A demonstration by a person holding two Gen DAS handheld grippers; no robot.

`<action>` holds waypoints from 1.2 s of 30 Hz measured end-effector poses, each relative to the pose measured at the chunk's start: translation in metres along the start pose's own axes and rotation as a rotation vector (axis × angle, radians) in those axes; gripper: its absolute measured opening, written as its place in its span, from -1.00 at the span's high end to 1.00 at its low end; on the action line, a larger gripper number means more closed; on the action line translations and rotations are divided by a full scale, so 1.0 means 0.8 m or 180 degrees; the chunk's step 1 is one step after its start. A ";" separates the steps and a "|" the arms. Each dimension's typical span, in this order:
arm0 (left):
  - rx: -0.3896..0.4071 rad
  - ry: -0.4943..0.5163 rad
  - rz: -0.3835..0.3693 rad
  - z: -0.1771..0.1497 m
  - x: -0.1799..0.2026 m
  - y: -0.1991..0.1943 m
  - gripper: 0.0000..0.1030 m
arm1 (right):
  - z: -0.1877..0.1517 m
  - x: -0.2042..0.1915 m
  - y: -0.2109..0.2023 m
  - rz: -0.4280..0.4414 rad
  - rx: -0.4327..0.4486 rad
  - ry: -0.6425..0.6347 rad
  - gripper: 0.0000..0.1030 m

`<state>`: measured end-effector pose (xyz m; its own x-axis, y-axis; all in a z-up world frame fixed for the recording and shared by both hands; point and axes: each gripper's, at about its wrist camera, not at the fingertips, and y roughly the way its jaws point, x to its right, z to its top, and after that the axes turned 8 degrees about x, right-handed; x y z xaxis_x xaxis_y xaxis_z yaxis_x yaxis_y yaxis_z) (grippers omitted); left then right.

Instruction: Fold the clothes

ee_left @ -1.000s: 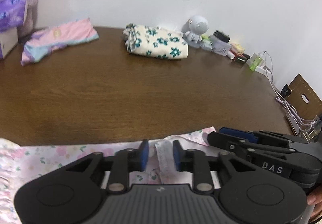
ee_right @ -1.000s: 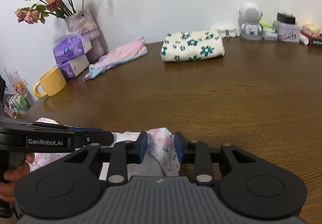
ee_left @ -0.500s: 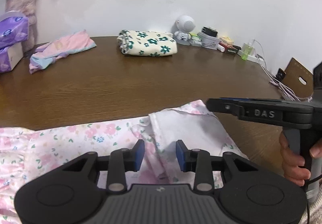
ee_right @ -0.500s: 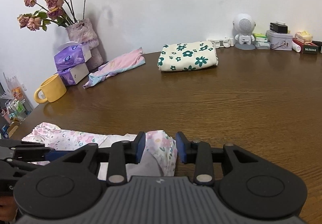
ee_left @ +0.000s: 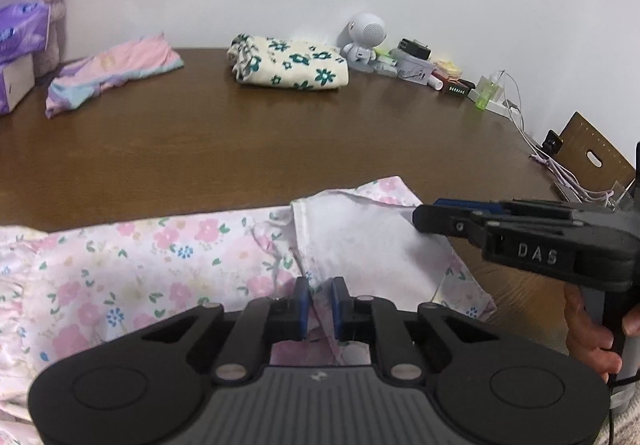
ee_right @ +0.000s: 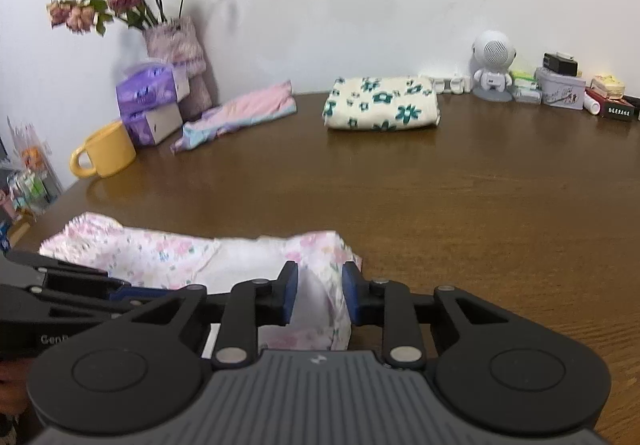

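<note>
Two grippers sit at the near end of the pink floral garment (ee_left: 168, 257), which lies flat along the near edge of the brown table (ee_left: 280, 149) with its pale inside turned up at the right. We read this as taking hold for a fold — each hand takes a separate bit of the same end so the cloth can be lifted evenly.

Our left gripper (ee_left: 319, 303) has just been closing: its blue pads stand narrowly apart with a ridge of the floral cloth between them, and they look pinched on it. Our right gripper (ee_right: 318, 295) has also been closing, but its jaws stand wider; a fold of the garment's right edge hangs in the gap, and we see space beside the left pad, so we judge it not yet clamped.

Half a second ago the left pads stood clearly wider, with the cloth loose between them. A second ago only a thin strip of the garment showed past the left gripper — now far more of it, including the white turned-over panel, is spread in front. The right gripper's jaws were a little wider then as well.

Further off, the folded cream garment with teal flowers (ee_right: 382, 103) and the pink and blue garment (ee_right: 240, 117) lie near the wall, well apart from our work.
</note>
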<state>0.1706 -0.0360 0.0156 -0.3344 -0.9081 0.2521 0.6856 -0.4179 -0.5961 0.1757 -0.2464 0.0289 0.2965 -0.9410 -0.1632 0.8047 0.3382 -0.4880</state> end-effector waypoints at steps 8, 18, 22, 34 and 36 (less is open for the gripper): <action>0.0248 -0.0108 -0.0078 0.011 -0.004 -0.021 0.77 | -0.003 0.007 -0.009 0.0096 0.0017 0.0087 0.53; 0.0151 0.0007 -0.0060 0.006 0.006 -0.010 0.78 | -0.007 0.000 -0.005 0.0118 -0.0063 -0.0009 0.53; 0.0363 0.0029 -0.0138 0.011 0.010 -0.020 0.78 | -0.002 0.006 -0.017 0.0206 0.0152 0.0101 0.53; 0.0135 0.0037 0.0017 0.010 0.019 0.006 0.81 | 0.003 0.045 0.028 0.0276 -0.0036 0.0735 0.89; 0.0151 0.0045 0.0016 0.008 0.018 0.004 0.81 | -0.002 0.040 0.033 0.0275 -0.0096 0.0683 0.89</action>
<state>0.1722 -0.0510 0.0226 -0.3398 -0.9098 0.2382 0.7170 -0.4145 -0.5605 0.2056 -0.2674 0.0092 0.2447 -0.8909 -0.3826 0.7644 0.4200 -0.4892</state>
